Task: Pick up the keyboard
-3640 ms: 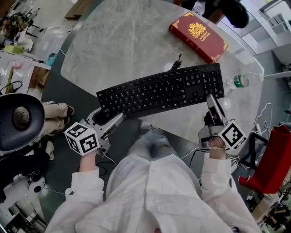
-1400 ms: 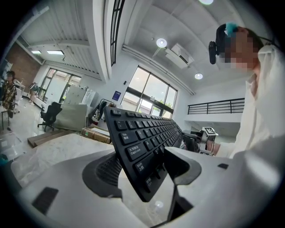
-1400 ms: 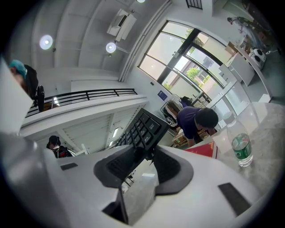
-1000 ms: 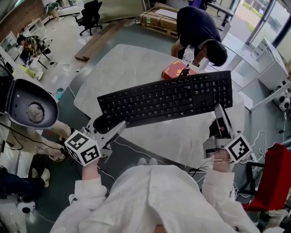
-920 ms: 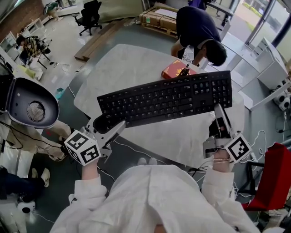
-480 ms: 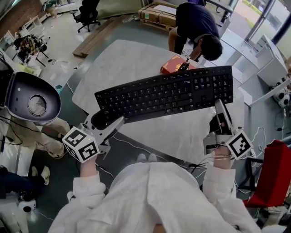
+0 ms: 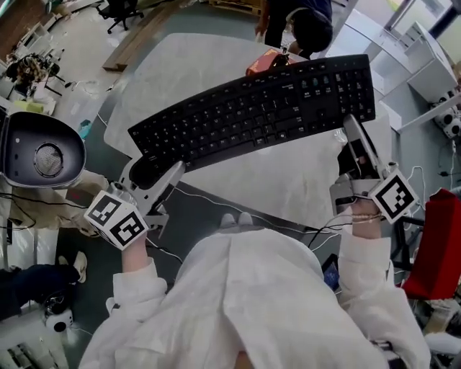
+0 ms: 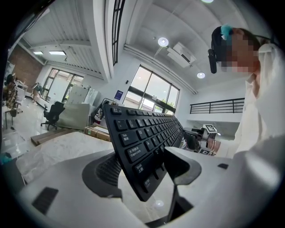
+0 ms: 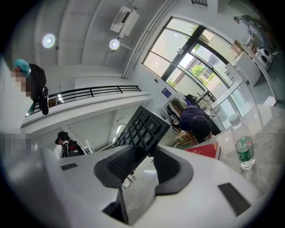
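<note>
left fingers (image 8: 187, 164): closed on the left short end of the keyboard (image 7: 256, 108). one finger presses the key side by the shift and caps lock keys, and the other presses the underside.
right fingers (image 9: 171, 171): closed on the right short end of the keyboard, by the number pad. one finger is above it and one below, so they stand only as far apart as the board is thick.
keyboard: black and full size, spanning from the left fingers to the right fingers. it is held in the air clear of the desk (image 7: 194, 65), with its keys facing up toward the head view. its far long edge points away from both pairs of fingers.
desk: pale, marbled and rounded, lying below and beyond both pairs of fingers. nothing on it touches the keyboard.
book (image 7: 261, 63): red, lying on the desk past the keyboard's far edge. the keyboard hides most of it in the head view.
bottle (image 9: 243, 151): clear with a green label, upright on the desk. it is off to the right of the right fingers and well apart from them.
person (image 7: 299, 18): in dark clothes, bent over at the far side of the desk, beyond the book.
</note>
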Demonstrator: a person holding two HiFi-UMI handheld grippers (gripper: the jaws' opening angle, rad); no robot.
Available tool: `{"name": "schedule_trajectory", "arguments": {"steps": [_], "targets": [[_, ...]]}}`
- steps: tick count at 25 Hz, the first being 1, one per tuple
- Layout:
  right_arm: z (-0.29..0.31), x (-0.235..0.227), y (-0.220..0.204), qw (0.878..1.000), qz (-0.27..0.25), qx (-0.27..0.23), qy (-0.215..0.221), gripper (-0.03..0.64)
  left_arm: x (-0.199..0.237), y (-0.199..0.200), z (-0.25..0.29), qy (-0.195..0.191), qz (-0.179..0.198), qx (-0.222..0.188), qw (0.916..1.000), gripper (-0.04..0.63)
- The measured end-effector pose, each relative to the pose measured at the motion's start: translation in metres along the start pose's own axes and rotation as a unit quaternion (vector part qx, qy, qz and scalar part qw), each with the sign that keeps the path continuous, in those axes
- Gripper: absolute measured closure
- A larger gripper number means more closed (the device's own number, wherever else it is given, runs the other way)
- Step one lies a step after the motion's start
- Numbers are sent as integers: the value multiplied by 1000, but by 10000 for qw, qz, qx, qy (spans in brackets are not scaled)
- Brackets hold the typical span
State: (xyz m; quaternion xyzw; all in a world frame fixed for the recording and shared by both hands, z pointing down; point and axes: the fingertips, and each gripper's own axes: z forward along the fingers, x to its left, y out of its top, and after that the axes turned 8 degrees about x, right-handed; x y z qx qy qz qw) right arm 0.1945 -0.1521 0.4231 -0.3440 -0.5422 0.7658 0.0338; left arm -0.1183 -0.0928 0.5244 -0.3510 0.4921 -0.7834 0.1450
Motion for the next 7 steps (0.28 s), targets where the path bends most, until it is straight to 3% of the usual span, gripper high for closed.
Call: {"name": "schedule_trajectory", "arguments": {"steps": [7], "targets": [[11,4,5,9993,-196,277,154,459,3,0,1,49,-115,-130,9998,310]]}}
